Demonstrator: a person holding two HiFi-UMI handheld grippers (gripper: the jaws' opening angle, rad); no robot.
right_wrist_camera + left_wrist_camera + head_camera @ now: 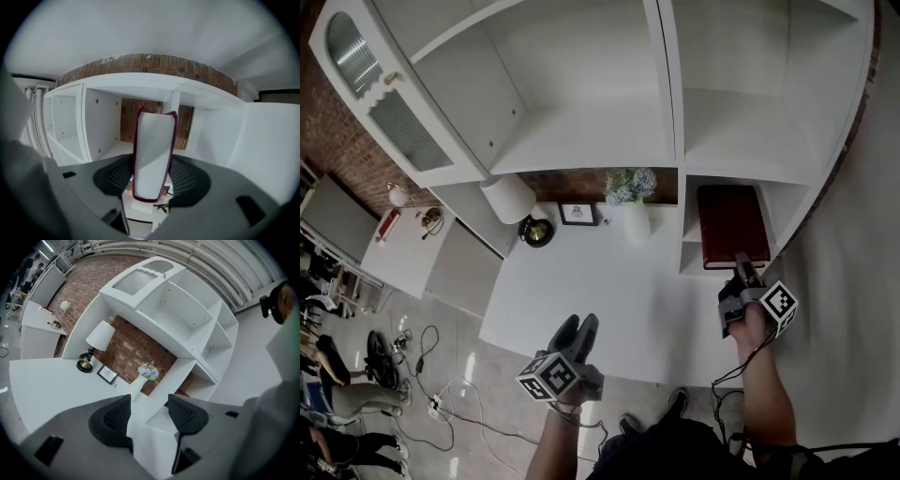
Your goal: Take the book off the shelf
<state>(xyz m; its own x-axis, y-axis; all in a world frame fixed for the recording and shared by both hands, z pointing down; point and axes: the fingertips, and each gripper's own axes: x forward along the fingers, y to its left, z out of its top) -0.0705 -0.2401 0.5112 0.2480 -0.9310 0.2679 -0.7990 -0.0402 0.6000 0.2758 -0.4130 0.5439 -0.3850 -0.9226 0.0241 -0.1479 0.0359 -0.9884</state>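
Low at centre-left, the left tool (578, 323) hangs by the bench (581, 272) edge, jaws wide and empty. At lower right, the right tool (741, 263) pinches the near end of the book (729, 223) in its shelf (673, 103) bay. So shallow a bite may let it twist or slip when pulled.

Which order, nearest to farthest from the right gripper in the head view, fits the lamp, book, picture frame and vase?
1. book, directly ahead of the right gripper.
2. vase, to the left.
3. picture frame, further left.
4. lamp, farthest left.
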